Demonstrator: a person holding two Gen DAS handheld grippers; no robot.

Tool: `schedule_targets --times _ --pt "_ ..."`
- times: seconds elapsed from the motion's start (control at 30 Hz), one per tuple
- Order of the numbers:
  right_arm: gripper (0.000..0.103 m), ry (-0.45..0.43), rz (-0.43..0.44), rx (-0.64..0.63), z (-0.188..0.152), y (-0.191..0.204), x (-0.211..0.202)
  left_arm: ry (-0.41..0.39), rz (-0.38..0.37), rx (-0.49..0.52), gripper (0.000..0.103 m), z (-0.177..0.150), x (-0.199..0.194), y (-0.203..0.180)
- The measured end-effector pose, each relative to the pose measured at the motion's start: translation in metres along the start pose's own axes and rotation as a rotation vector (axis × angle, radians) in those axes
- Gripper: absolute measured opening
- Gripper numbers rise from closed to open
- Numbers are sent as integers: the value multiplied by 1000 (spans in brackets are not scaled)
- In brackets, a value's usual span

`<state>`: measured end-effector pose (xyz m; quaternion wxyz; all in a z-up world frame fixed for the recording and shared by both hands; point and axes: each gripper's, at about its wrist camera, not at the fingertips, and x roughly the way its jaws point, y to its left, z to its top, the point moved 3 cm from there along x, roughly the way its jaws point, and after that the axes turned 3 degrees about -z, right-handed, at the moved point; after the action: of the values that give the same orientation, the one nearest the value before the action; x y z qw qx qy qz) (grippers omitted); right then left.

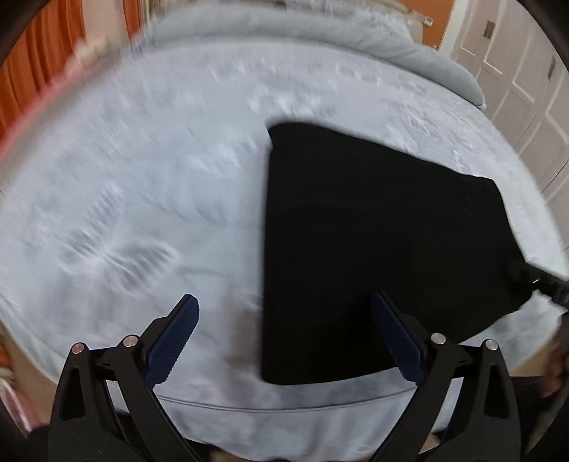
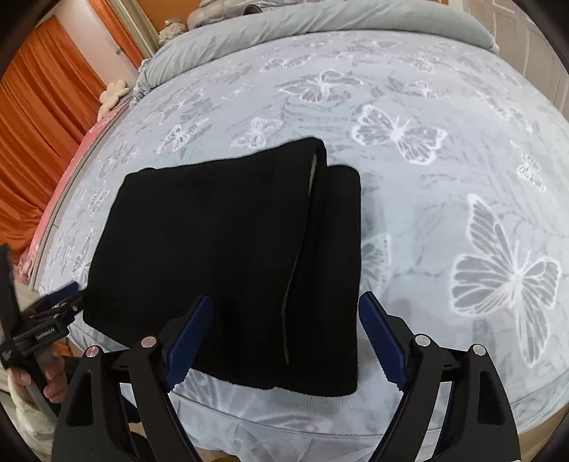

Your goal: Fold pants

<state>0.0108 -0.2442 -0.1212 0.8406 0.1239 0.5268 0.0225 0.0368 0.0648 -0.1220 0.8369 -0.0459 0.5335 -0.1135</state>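
Black pants [image 2: 220, 241] lie folded into a thick rectangle on a pale blue butterfly bedspread [image 2: 444, 117], close to the bed's front edge. My right gripper [image 2: 286, 302] is open above their near end, blue pads wide apart and not pressing the cloth. A folded edge runs along the stack's right side. In the blurred left wrist view the pants [image 1: 373, 231] lie to the right. My left gripper [image 1: 282, 302] is open, one finger over bare bedspread [image 1: 142, 195], the other over the pants' left part. Each gripper shows at the other view's edge: the right gripper [image 1: 544, 284] and the left gripper [image 2: 53, 312].
A rolled grey duvet [image 2: 320, 25] lies across the far end of the bed. Orange curtains [image 2: 42, 106] hang on the left, white cupboard doors [image 1: 515, 71] stand on the right. A hand [image 2: 53, 380] holds the left gripper's handle. The bed's front edge [image 2: 284, 419] is just below the fingers.
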Motion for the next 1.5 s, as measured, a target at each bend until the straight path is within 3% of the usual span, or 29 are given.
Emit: schedule_targets --times 0.1,0.17,0.4,0.53,0.6,0.63,0.67,0.7,0.73,0.83,0.93,1.03,1.07,1.1,1.13,1.23,1.4,1.5 --pt "83 50 9 16 -3 -3 10 94 -111 -136 98 -1 20 12" --pt "85 72 24 24 -6 -4 15 117 -153 -205 98 0 29 17" --pt "88 145 176 162 -13 -19 27 128 -255 -147 98 0 37 -7" --pt "96 142 237 195 -14 -21 33 107 -240 -126 98 2 39 -17" --pt "82 108 208 169 -14 -16 31 82 -212 -120 86 3 37 -20" --pt "65 87 190 137 -14 -11 27 73 -204 -114 82 3 35 -21" --pt "49 75 209 126 -15 -7 23 64 -198 -105 70 3 31 -23" --pt "46 67 224 124 -14 -5 17 52 -191 -91 55 4 25 -24" --pt "43 45 231 106 -14 -2 8 38 -190 -71 49 4 18 -26" --pt "42 4 269 65 -16 8 -15 17 -226 -47 43 4 2 -27" --pt "46 17 297 68 -27 7 -19 55 -277 -66 44 -4 -1 -20" --pt "67 86 207 105 -35 -5 1 84 -256 -66 63 -10 9 -17" --pt "74 103 203 122 -35 -7 6 89 -251 -67 74 -11 11 -17" --pt "76 122 219 145 -34 -10 11 89 -218 -70 92 -12 14 -16" --pt "79 134 238 163 -34 -10 14 82 -183 -79 98 -12 15 -14" --pt "87 143 254 169 -32 -6 19 82 -162 -117 98 -11 23 -16" --pt "89 123 215 144 -25 5 25 84 -147 -109 98 -6 34 -30" --pt "89 102 204 143 -25 7 28 86 -141 -76 94 -9 36 -57"
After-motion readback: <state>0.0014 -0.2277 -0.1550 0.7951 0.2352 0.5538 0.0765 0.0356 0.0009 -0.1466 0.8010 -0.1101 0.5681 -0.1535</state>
